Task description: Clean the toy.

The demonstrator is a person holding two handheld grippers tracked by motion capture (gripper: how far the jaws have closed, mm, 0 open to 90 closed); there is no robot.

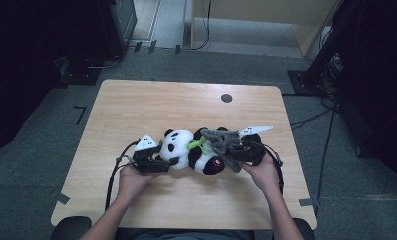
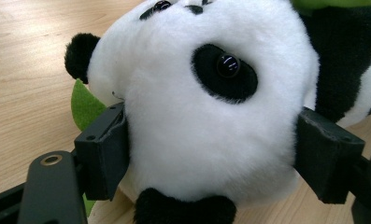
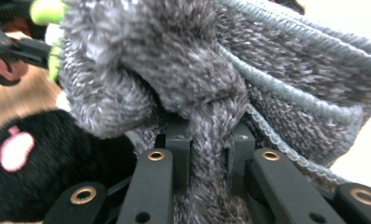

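A person's 2 forearms come in from the near table edge, each hand holding a gripper. The left gripper (image 1: 153, 161) has its jaws spread wide around the white head of a plush panda (image 1: 193, 152), 1 black pad pressing each side of the head, apparently to keep the toy steady. The panda lies on its side across the near middle of the wooden table (image 1: 136, 105), head toward the person's left, with a green leaf (image 2: 82, 105) under its head. The right gripper (image 1: 243, 150) has its jaws nearly closed, pinching a fold of a fuzzy grey knit garment (image 3: 188, 79) that is bunched over the panda's lower body, next to a black foot with a pink pad (image 3: 16, 150); this looks like dressing or undressing the toy. Beyond the panda the tabletop is bare apart from a small dark round disc (image 1: 226, 98) near the far edge, leaving open room to the far side and both sides. Past the table are grey floor and dark equipment.
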